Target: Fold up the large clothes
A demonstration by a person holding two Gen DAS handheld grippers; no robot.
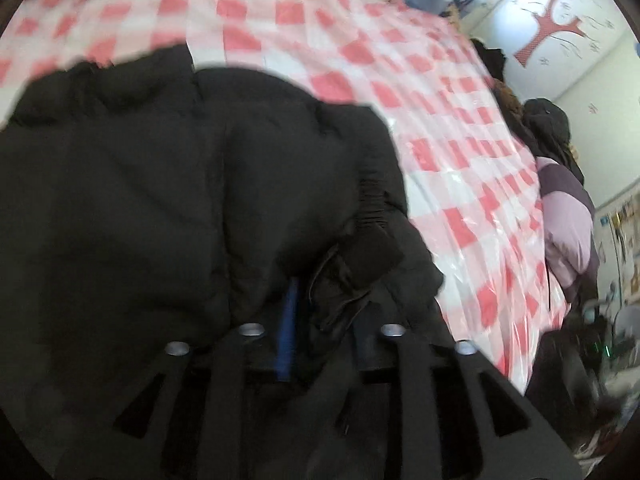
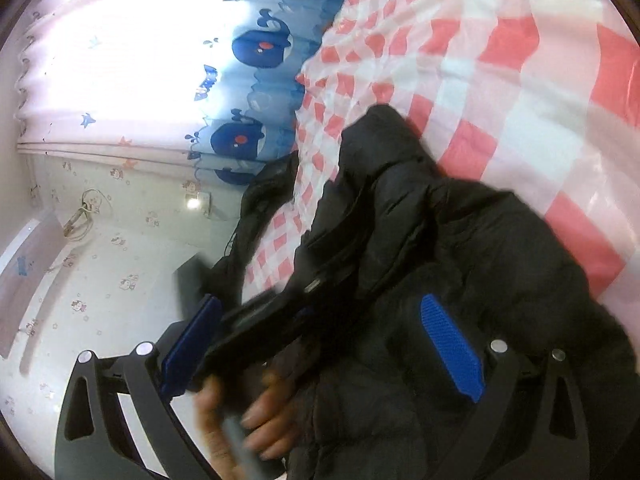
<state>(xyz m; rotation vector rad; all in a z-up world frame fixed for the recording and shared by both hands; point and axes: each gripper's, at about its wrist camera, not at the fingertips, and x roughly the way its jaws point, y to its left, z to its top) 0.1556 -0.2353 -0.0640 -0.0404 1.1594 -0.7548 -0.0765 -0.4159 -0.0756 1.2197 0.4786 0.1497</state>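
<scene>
A black padded jacket (image 1: 168, 184) lies bunched on a red-and-white checked cloth (image 1: 440, 128). My left gripper (image 1: 316, 320) is shut on a fold of the jacket; one blue pad (image 1: 287, 328) shows between the bunched fabric. In the right wrist view the jacket (image 2: 460, 240) fills the lower right. My right gripper (image 2: 320, 320) is open, its blue pads (image 2: 452, 340) set wide apart, with jacket fabric and the other gripper's black body (image 2: 256, 328) lying between them. A hand (image 2: 256, 412) holds that other gripper.
The checked cloth (image 2: 500, 80) covers the whole surface. A whale-print curtain (image 2: 256, 80) and a papered wall stand beyond its edge. Other dark and lilac clothes (image 1: 568, 232) are piled along the cloth's far side, under a wall with a red tree sticker (image 1: 548, 24).
</scene>
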